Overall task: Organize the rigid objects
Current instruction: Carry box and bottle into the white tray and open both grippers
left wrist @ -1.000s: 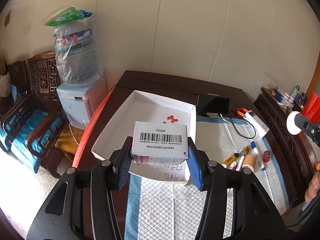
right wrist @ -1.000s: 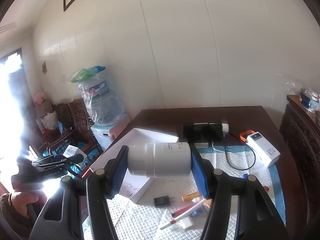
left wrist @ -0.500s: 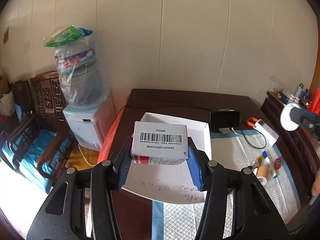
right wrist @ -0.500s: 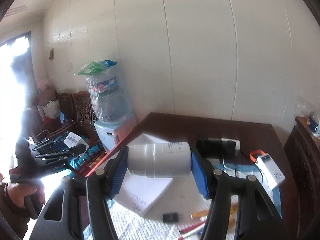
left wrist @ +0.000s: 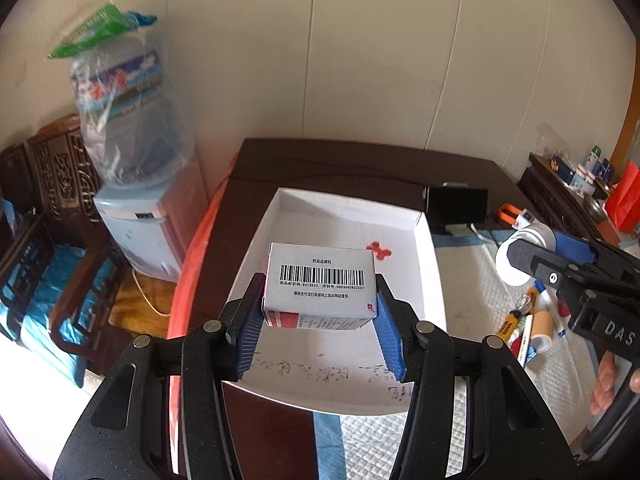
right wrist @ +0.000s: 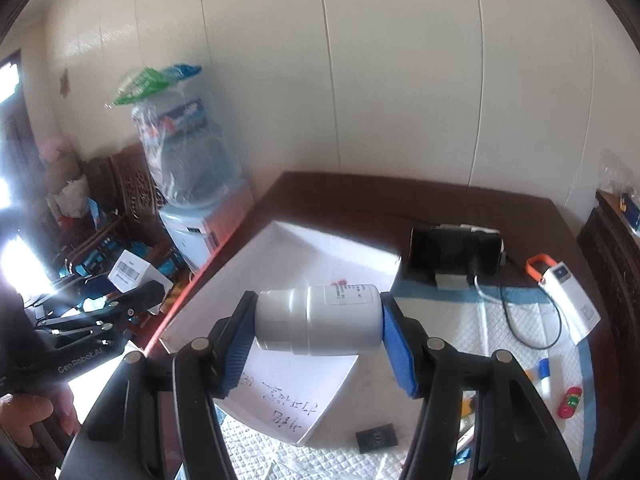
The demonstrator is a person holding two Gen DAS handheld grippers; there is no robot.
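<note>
- Far left, a pale blue water dispenser [left wrist: 140,224] carries a plastic-wrapped water jug [left wrist: 124,120] with red and blue lettering too blurred to read.
- Next over, the left gripper [left wrist: 320,320] has its blue ribbed pads clamped on both short ends of a small white cardboard medicine box [left wrist: 322,290]. Its top face shows a barcode under a line of Chinese characters, with digits beneath that look like 8413823, and there's a red band along the front edge.
- That box hangs right between the fingertips, above the shallow white cardboard tray [left wrist: 348,220] lying on the dark wooden table [left wrist: 360,160]. Handwritten Chinese characters run along the tray's near flap; I can't read them. A small red mark sits on the tray floor just past the box.
- Centre right, a black phone [left wrist: 456,200] stands propped at the tray's far corner.
- Over to the right gripper [right wrist: 318,320]: it's gripping a white plastic pill bottle [right wrist: 316,320] lying sideways, cap end against the left pad, base against the right. The small label on it is too fine to read. The bottle hovers over the tray's near right corner.
- The right gripper's body shows the letters "DAS"; the left one reads "GenRobot.AI".
- Far right, markers [left wrist: 524,332] and a white power bank [right wrist: 568,300] with an orange strap lie on the quilted white pad [right wrist: 512,320].
</note>
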